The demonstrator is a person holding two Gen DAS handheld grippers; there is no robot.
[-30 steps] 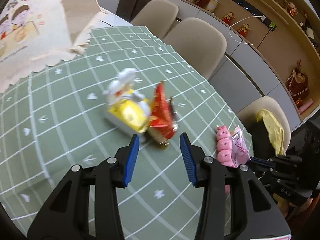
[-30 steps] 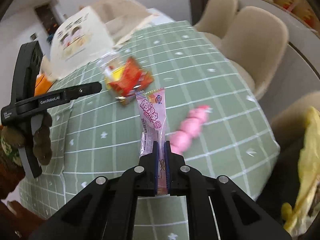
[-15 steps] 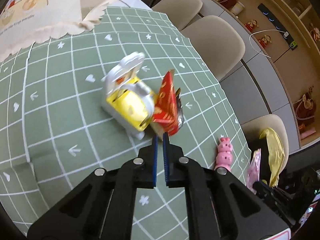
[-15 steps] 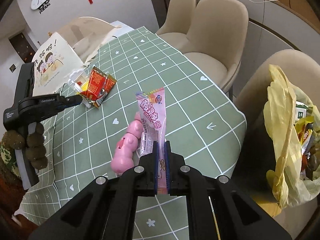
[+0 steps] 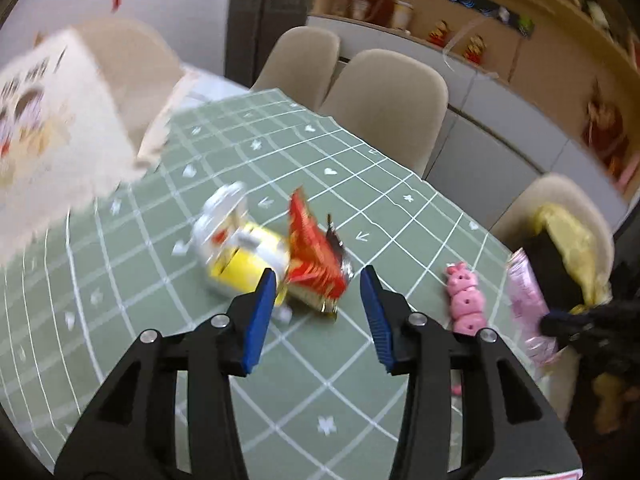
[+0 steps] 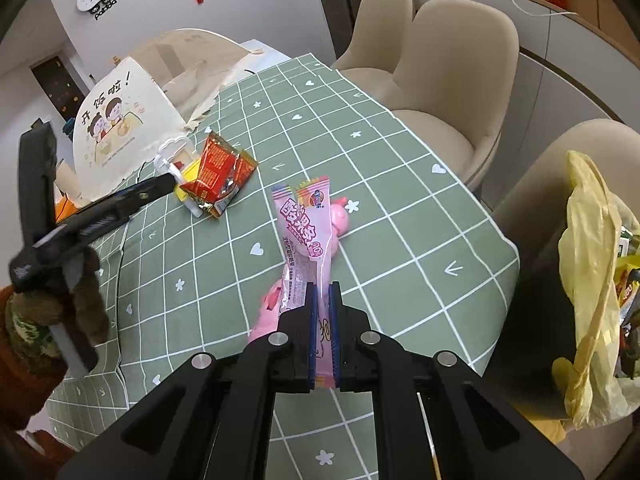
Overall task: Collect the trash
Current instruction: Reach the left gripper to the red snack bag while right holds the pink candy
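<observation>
My left gripper (image 5: 318,298) is open, just short of a red snack wrapper (image 5: 316,252) that leans on a yellow and white plastic pack (image 5: 240,250) on the green checked tablecloth (image 5: 160,320). My right gripper (image 6: 323,312) is shut on a pink candy wrapper (image 6: 306,232), held upright above the table edge. A pink pig-shaped toy (image 6: 338,218) lies under it; it also shows in the left wrist view (image 5: 464,296). The red wrapper (image 6: 218,168) lies beyond. A yellow trash bag (image 6: 592,280) full of wrappers hangs at the right, off the table.
Beige chairs (image 6: 452,60) stand along the table's far right side. A cream printed bag (image 6: 120,120) stands at the table's far left. The table edge (image 6: 508,248) lies close to the trash bag.
My left gripper was shut half a second ago and is open now, near the red wrapper. My right gripper has kept the pink wrapper, held over the table edge by the trash bag.
</observation>
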